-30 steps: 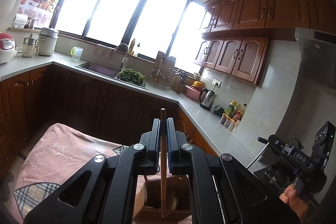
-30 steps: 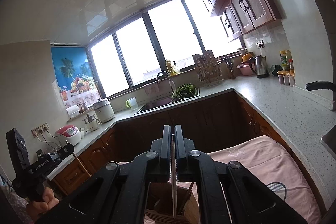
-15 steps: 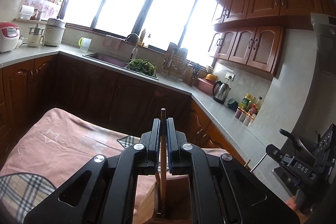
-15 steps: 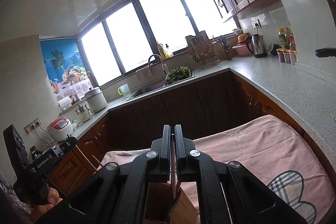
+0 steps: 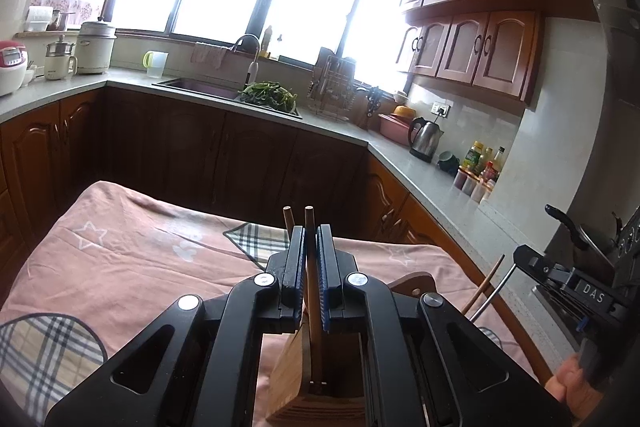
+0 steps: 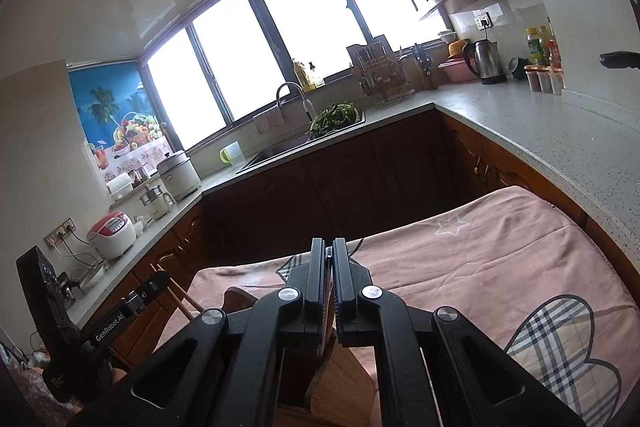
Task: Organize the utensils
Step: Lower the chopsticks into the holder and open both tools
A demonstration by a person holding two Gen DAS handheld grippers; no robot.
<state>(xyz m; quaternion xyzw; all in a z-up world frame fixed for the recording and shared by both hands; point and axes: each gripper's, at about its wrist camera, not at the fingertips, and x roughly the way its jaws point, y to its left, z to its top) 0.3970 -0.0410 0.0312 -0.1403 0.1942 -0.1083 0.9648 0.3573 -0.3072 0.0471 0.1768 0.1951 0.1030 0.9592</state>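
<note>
My left gripper (image 5: 311, 239) is shut on a brown wooden chopstick (image 5: 309, 223) that stands upright. Its lower end is inside the wooden utensil holder (image 5: 294, 379) on the pink-clothed table (image 5: 132, 259). A second chopstick (image 5: 287, 218) pokes up just left of the jaws. My right gripper (image 6: 329, 251) is shut on a thin metal utensil (image 5: 493, 297), whose shaft slants down toward the holder (image 6: 344, 375). From the right wrist, the utensil shows only as a sliver between the pads. Each view shows the other gripper at its edge, held in a hand.
Dark wood cabinets and a grey L-shaped counter (image 5: 432, 179) ring the table. A sink with greens (image 5: 268, 95), a dish rack (image 5: 332, 87), a kettle (image 5: 426, 139) and bottles (image 5: 480, 167) are on it. A wok handle (image 5: 564, 219) juts out at the right.
Both grippers have sunk toward the table, taking their utensils down into the holder. The second chopstick's tip now shows beside the left jaws. Both grips stay shut.
</note>
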